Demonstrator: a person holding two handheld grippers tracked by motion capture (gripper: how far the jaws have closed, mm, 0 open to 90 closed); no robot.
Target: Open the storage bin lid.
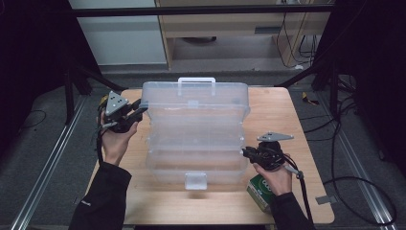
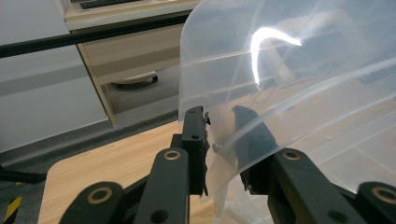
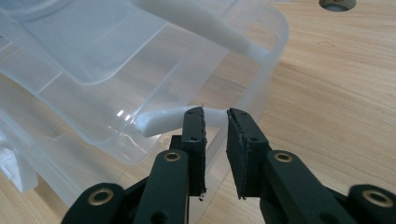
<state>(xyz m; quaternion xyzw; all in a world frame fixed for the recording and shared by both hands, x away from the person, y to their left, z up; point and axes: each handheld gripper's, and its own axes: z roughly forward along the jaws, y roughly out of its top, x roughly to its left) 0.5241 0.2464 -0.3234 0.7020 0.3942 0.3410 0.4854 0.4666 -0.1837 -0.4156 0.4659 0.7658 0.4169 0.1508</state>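
Note:
A clear plastic organiser box [image 1: 196,143] stands open in the middle of the wooden table [image 1: 277,110], its trays stepped out and its lid [image 1: 196,98] raised at the back. My left gripper [image 1: 140,106] is at the lid's upper left corner. In the left gripper view the lid's edge [image 2: 289,70] runs between the jaws of my left gripper [image 2: 219,114], one jaw behind the plastic, with a gap still showing. My right gripper [image 1: 244,152] is at the box's right side, and in its own view the right gripper [image 3: 215,114] is shut on the box wall by a white link arm [image 3: 159,122].
A green and white carton [image 1: 260,190] lies on the table under my right hand. The box's white latch [image 1: 196,181] faces the front edge. Cables trail on the floor at right, and a cabinet [image 1: 230,28] stands beyond the table.

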